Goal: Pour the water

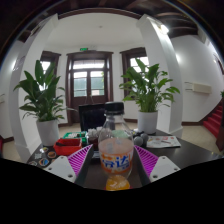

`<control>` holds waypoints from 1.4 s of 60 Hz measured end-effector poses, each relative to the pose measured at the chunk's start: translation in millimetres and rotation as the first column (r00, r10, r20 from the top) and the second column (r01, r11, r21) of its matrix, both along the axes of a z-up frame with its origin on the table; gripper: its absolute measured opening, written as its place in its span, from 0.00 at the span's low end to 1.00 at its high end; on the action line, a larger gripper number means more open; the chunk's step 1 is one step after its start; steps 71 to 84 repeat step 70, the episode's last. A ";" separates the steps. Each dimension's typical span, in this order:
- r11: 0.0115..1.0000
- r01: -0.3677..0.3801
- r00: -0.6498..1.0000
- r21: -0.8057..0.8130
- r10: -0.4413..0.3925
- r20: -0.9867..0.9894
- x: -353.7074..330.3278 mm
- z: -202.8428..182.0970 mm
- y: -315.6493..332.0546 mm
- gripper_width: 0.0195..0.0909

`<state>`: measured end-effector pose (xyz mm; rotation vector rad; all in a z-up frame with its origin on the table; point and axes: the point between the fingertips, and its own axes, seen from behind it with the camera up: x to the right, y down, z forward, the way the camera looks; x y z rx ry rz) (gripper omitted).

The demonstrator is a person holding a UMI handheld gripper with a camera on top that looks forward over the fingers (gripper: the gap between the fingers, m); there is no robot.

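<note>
A clear plastic cup [116, 156], glossy and see-through, is seen between the fingers of the hand-held gripper [115, 163], with a gap at either side. The pads [146, 161] are matt magenta with a ribbed, grooved face. The tabletop [185, 152] is dark and smooth with a slight sheen. A red container [67, 146] looks like glossy plastic. The doors [88, 84] are framed in dark wood.

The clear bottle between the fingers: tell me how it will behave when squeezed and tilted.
The clear bottle looks like thin plastic, so it may flex under the pink pads. It is tall and narrow, so probably apt to tip if nudged high. The gripper seems to close on it, though any gap is hard to tell. Its fill level is unclear, so weight is uncertain.
</note>
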<state>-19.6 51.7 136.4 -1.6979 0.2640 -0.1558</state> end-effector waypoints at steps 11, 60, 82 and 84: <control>0.998 -0.050 0.999 -0.045 0.051 0.019 -17.6 -14.6 -27.6 0.83; 0.989 -0.138 0.989 0.050 0.135 0.064 -69.5 87.8 -253.3 0.84; 0.991 -0.130 0.990 0.041 0.128 0.058 -68.5 86.1 -262.1 0.83; 0.991 -0.130 0.990 0.041 0.128 0.058 -68.5 86.1 -262.1 0.83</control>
